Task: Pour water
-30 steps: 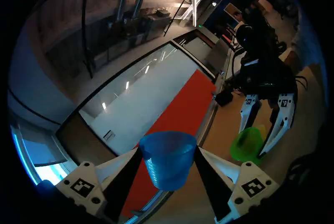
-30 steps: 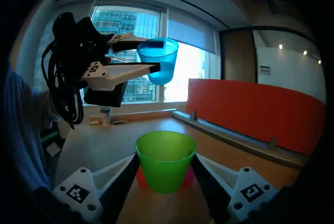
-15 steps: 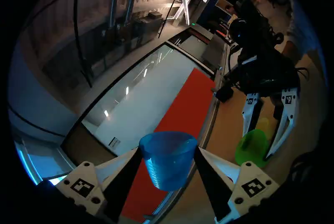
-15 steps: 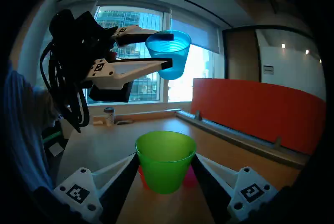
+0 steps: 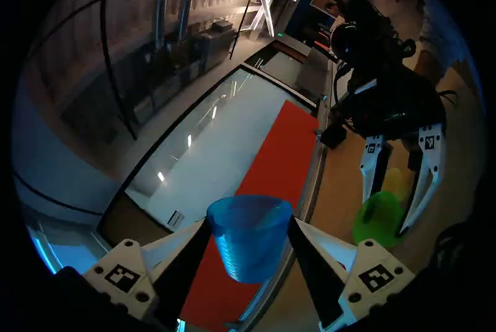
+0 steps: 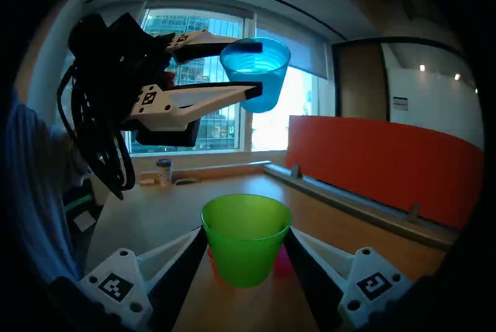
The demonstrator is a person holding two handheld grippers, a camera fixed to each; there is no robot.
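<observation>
A translucent blue cup (image 5: 249, 237) sits between my left gripper's (image 5: 248, 242) fingers, both pressing on its sides. In the right gripper view that blue cup (image 6: 255, 82) hangs high above the table, tilted a little, with water inside, held by the left gripper (image 6: 251, 67). My right gripper (image 6: 246, 246) is shut on a green cup (image 6: 246, 237), upright just above the wooden table (image 6: 155, 217). In the left gripper view the green cup (image 5: 378, 217) and the right gripper (image 5: 400, 208) appear at the right, below and apart from the blue cup.
An orange-red divider panel (image 6: 384, 165) runs along the table's far right edge. Small items (image 6: 162, 171) lie by the window sill (image 6: 186, 174). A pink thing (image 6: 282, 264) shows behind the green cup. A blue sleeve (image 6: 34, 208) and black cables (image 6: 102, 115) are at the left.
The left gripper with the blue cup has risen slightly and moved right, closer over the green cup. The right gripper and green cup have stayed still.
</observation>
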